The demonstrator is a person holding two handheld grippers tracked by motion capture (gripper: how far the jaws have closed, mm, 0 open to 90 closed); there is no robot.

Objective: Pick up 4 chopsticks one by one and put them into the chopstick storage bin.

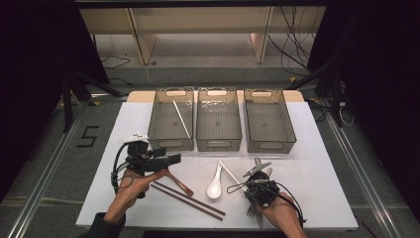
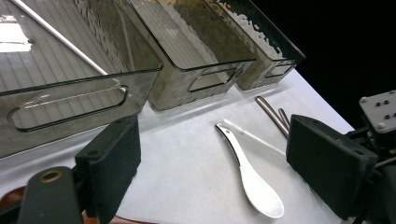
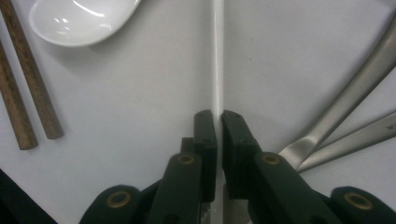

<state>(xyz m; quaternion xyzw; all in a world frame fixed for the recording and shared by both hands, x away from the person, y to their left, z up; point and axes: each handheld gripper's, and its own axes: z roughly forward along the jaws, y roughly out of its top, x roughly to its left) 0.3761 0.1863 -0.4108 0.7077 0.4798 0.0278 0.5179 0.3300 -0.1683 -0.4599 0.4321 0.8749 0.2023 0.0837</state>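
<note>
A white chopstick (image 3: 217, 56) lies on the white table, and my right gripper (image 3: 218, 122) is shut on it, pads pressed on both sides. In the high view the right gripper (image 1: 246, 184) is at the front right, over that chopstick (image 1: 229, 172). A white spoon (image 1: 216, 186) lies just left of it. My left gripper (image 1: 171, 159) hovers at the front left, held level. Its jaws (image 2: 219, 154) stand wide open with nothing between them, facing the spoon (image 2: 254, 182) and chopstick (image 2: 254, 137).
Three smoky plastic bins stand in a row at the back: left (image 1: 171, 144), holding one white chopstick (image 1: 182, 119), middle (image 1: 218, 144) and right (image 1: 270, 146). Two brown chopsticks (image 1: 188, 200) and a brown spoon (image 1: 181, 184) lie near the left hand. Metal utensil handles (image 3: 355, 93) lie beside the right gripper.
</note>
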